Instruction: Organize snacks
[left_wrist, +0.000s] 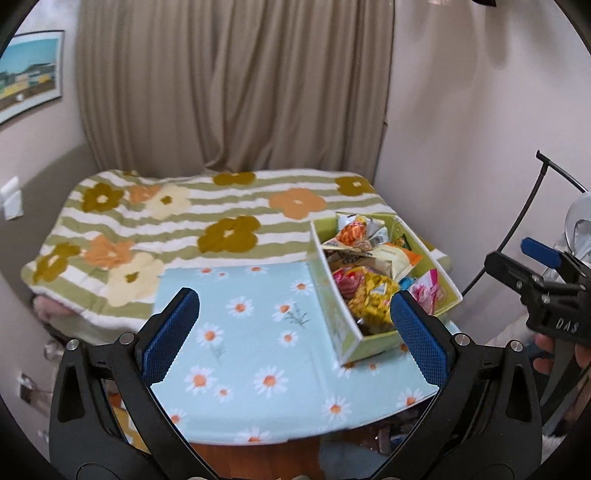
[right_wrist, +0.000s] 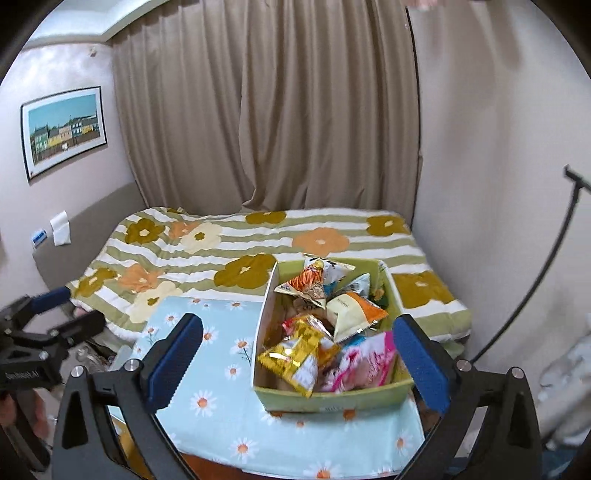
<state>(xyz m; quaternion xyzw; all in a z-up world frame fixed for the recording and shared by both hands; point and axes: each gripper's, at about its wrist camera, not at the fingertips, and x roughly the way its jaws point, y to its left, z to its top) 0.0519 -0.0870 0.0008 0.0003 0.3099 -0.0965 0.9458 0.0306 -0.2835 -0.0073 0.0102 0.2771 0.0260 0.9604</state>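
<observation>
Green cardboard box (right_wrist: 332, 397) sits on the right part of a daisy-print blue cloth (right_wrist: 218, 402) covering a table, packed with snack packets — yellow packet (right_wrist: 295, 356) near the front left, pink packet (right_wrist: 365, 363) front right, orange-and-cream packet (right_wrist: 354, 314) in the middle, orange striped packet (right_wrist: 310, 282) at the back. Box has a taller white-edged wall on its left side. Left gripper (left_wrist: 295, 334) is above the near edge of the cloth, blue pads wide apart, nothing between them; box lies just beyond its right finger. Right gripper (right_wrist: 297, 362) also spread wide, empty, with the box seen between its fingers but not touched. Behind the table — a bed with a striped flower blanket (right_wrist: 258, 243), beige curtain (right_wrist: 266, 110), framed picture (right_wrist: 64, 129) on the left wall.
</observation>
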